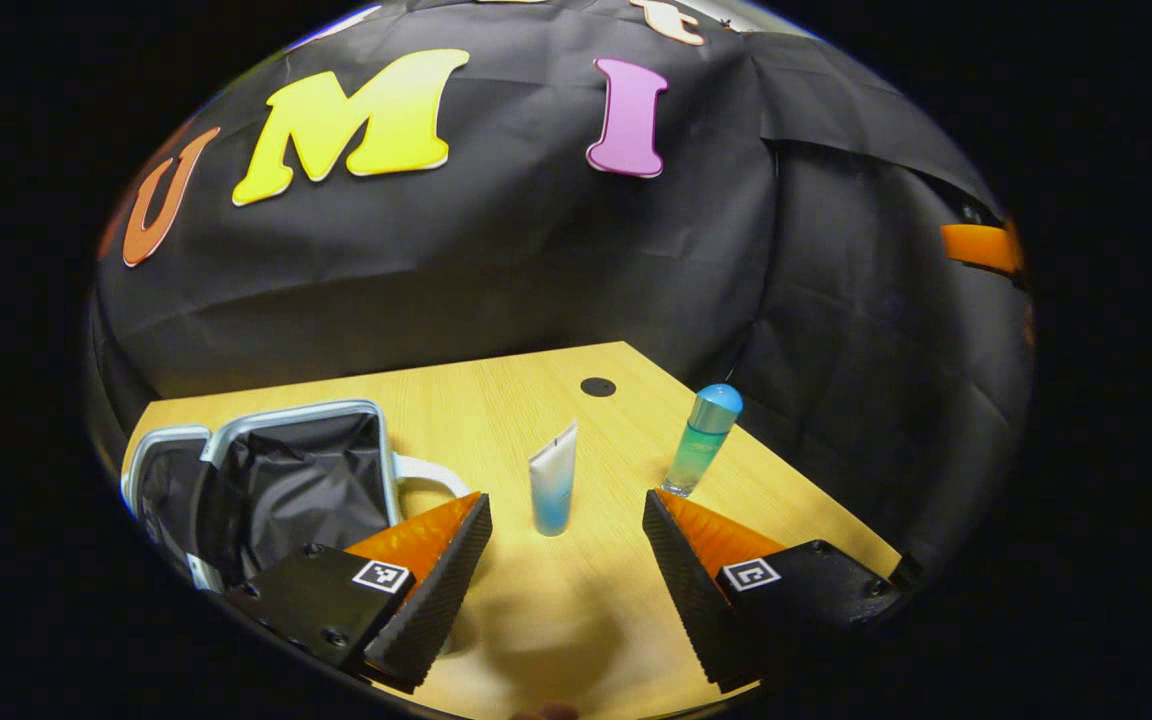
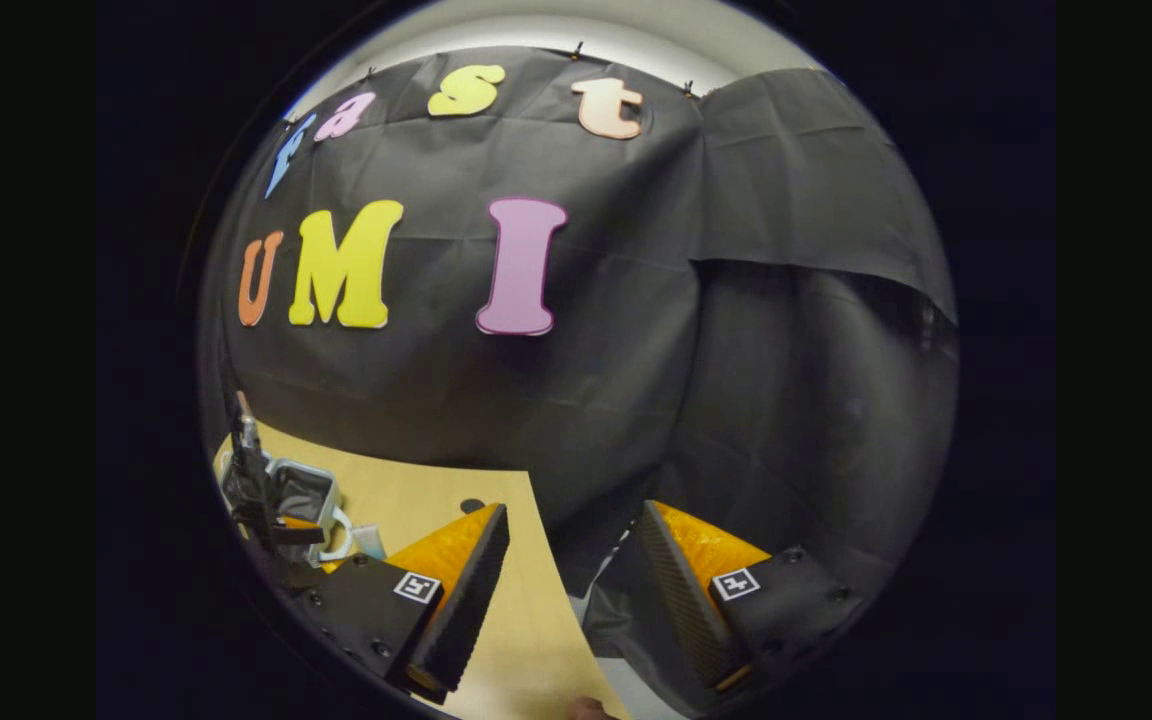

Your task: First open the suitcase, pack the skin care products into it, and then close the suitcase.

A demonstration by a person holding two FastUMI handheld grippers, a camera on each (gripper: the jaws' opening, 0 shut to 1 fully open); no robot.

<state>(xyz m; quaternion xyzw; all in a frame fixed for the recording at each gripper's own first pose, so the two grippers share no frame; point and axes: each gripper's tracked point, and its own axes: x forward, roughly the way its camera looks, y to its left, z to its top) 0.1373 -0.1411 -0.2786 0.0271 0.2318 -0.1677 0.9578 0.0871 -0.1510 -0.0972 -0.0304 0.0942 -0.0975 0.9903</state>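
Observation:
The small suitcase (image 1: 276,480) lies open at the left of the wooden table (image 1: 496,400), its black lining showing inside a pale frame. A white tube with a blue foot (image 1: 552,480) stands upright mid-table. To its right a blue-green bottle with a blue cap (image 1: 704,440) stands near the table's edge. My left gripper (image 1: 566,500) is open, low over the table, with the tube in line with its gap and nothing between the fingers. My right gripper (image 2: 573,510) is open over the table's right edge, holding nothing. The suitcase (image 2: 301,495) lies far off to its left.
A round black hole cover (image 1: 597,386) sits in the table near the back. The table (image 2: 526,620) ends just right of the bottle, where black cloth hangs down. In the right gripper view the other gripper (image 2: 271,520) shows as a dark shape beside the suitcase.

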